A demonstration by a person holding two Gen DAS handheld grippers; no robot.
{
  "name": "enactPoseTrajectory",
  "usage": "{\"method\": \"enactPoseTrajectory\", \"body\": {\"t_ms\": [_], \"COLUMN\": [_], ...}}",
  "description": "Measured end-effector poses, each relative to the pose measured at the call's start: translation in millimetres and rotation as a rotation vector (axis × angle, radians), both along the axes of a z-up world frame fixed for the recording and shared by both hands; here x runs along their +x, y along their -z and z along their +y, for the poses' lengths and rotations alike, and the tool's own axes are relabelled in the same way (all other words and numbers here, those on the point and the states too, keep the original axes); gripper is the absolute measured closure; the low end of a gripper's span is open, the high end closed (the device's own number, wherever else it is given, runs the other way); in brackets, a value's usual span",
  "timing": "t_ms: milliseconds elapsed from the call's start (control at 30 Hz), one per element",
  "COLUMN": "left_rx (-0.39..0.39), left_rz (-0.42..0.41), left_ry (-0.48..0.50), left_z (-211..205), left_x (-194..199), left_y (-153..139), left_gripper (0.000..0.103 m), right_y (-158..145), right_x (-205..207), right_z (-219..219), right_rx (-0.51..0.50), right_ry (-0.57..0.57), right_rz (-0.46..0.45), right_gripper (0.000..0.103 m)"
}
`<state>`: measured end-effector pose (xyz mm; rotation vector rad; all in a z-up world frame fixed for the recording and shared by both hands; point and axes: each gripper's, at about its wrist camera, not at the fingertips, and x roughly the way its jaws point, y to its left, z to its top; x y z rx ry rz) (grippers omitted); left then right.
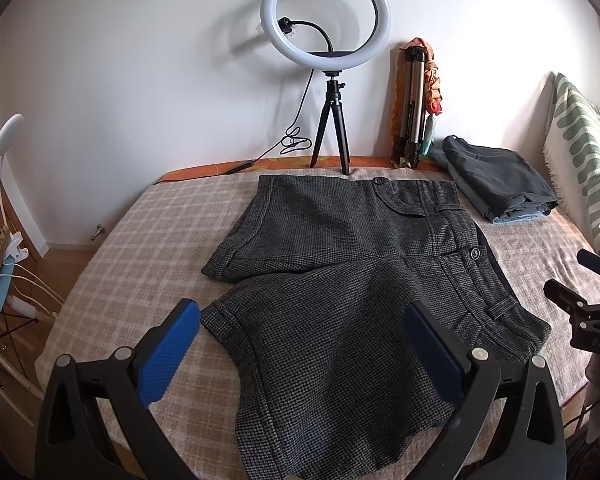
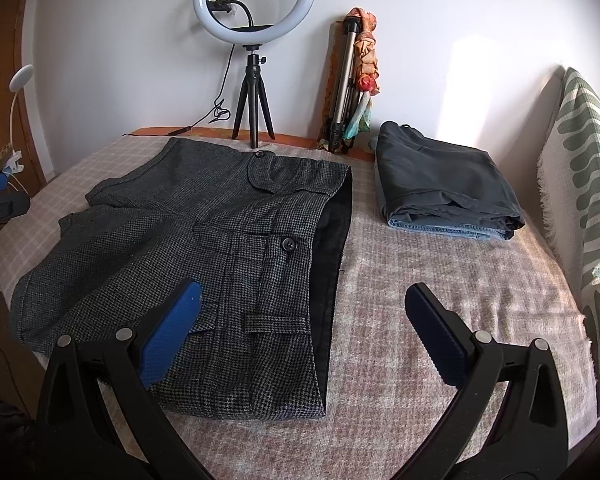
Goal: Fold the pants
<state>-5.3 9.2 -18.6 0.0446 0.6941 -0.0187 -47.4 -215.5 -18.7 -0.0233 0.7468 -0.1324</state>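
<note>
Left wrist view: hovering with both claws spread, left claw (image 1: 300,344) and right claw (image 2: 302,320), over soft, limp shorts (image 1: 340,272), likely pinching at hem and waistband.

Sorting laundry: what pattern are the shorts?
Dark grey houndstooth-like check on the shorts, clearest in the right wrist view.

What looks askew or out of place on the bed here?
The grey shorts lie flat but not squared: the two legs splay apart at the hems, and the dark lining shows along the waistband. The folded clothes sit neatly behind. Nothing spilled or damaged.
</note>
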Motion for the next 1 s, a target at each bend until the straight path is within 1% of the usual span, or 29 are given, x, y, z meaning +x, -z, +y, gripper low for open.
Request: {"method": "enactPoseTrajectory", "body": {"t_ms": [267, 733, 1000], "left_rx": [0.003, 0.001, 0.015], "left_rz": [-0.011, -0.001, 0.007], "left_ry": [0.006, -0.001, -0.001], "left_z": [1.1, 0.6, 0.9], "left_x": [-4.0, -5.2, -5.5], "left_y": [0.4, 1.2, 4.0], "left_gripper": [0.000, 0.000, 0.000], "right_y": [1.1, 1.9, 3.4], "right_x": [-1.2, -2.0, -3.0], "right_z": [3.7, 5.0, 4.7], "right_rx": [0.003, 0.008, 0.026], "right_ry": [-0.022, -0.037, -0.055], "right_rz": [0.005, 0.010, 0.015], "right_gripper": [0.000, 0.000, 0.000]}}
